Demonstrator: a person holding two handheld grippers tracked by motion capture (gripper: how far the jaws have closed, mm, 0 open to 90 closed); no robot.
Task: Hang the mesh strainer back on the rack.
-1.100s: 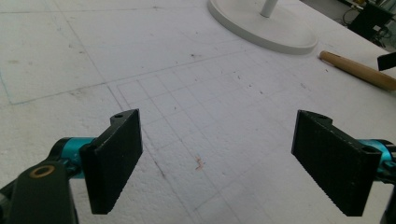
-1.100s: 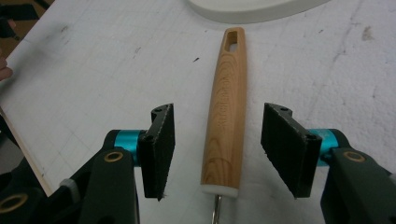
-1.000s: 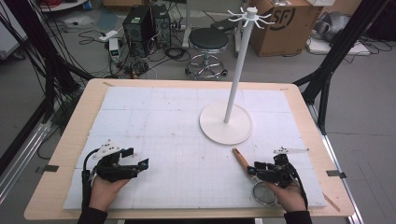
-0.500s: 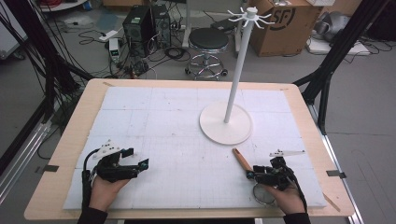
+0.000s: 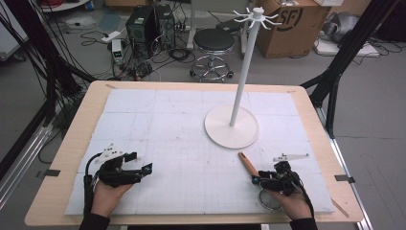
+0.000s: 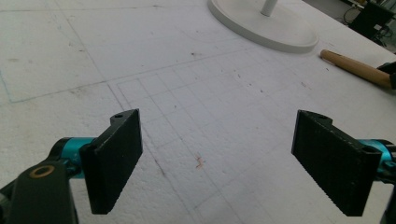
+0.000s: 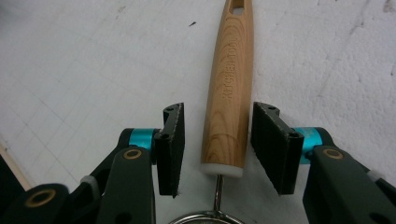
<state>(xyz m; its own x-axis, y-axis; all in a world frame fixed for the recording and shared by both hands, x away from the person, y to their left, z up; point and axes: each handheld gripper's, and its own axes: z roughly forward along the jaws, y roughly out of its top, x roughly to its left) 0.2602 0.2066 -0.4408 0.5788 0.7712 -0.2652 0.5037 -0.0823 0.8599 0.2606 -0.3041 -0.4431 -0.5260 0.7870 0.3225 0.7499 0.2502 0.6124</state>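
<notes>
Grey floor (image 5: 378, 120); stool (image 5: 213, 43); cardboard box (image 5: 297, 21).

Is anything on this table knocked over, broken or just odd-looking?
Nothing stands out. The white stand is upright on the foam mat. A wooden-handled utensil lies flat, looking intact, between the jaws of the right gripper, which are not touching it. The mat has only small specks and scuffs.

White foam mat (image 5: 158, 124) covering the wooden table (image 5: 76, 129), black round stool (image 5: 213, 42) on the floor beyond the far edge, cardboard box (image 5: 292, 24) far right, computer tower (image 5: 140, 24) far left
</notes>
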